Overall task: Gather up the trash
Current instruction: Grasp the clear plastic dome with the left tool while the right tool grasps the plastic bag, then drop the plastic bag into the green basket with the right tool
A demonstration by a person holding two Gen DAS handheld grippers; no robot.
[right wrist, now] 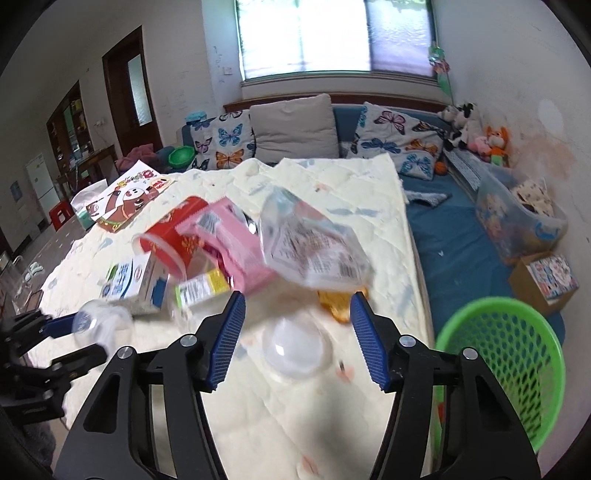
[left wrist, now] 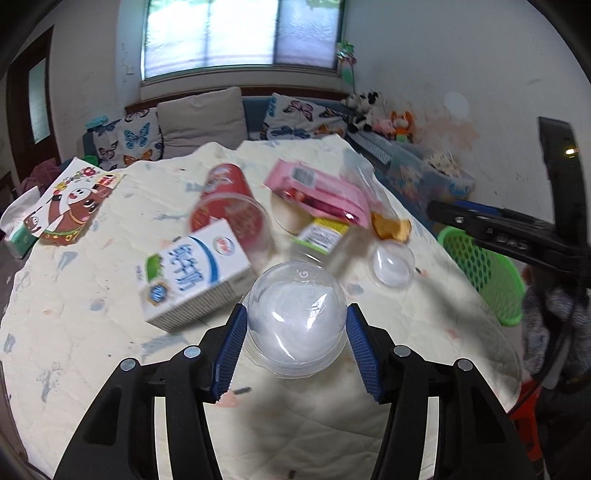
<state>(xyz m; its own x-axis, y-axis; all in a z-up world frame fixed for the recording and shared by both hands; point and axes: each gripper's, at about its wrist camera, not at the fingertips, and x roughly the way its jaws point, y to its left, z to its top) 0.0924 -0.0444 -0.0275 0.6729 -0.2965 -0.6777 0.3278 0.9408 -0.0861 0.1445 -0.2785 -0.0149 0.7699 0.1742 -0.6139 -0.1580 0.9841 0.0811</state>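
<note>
- The table (left wrist: 74, 295) spreads ahead of both grippers, trash heaped at its middle.
- The green basket (right wrist: 517, 354) stands low to the right of the right gripper (right wrist: 297, 299), beside the table edge.
- The left gripper (left wrist: 295, 314) pinches a clear plastic cup (left wrist: 295, 317); carry it level to the basket, squeezing gently so it does not buckle.
- The right gripper is spread, a clear dome lid (right wrist: 295, 347) lying just ahead between its fingers.

Background's pretty busy: butterfly-print pillows (right wrist: 391, 136) and a plain grey cushion (right wrist: 295, 127) on the blue sofa (right wrist: 461, 236), stuffed toys (right wrist: 476, 134) piled in the corner, a cartoon picture book (left wrist: 70, 201) on the quilt (right wrist: 321, 398), big window (right wrist: 336, 35) behind.
</note>
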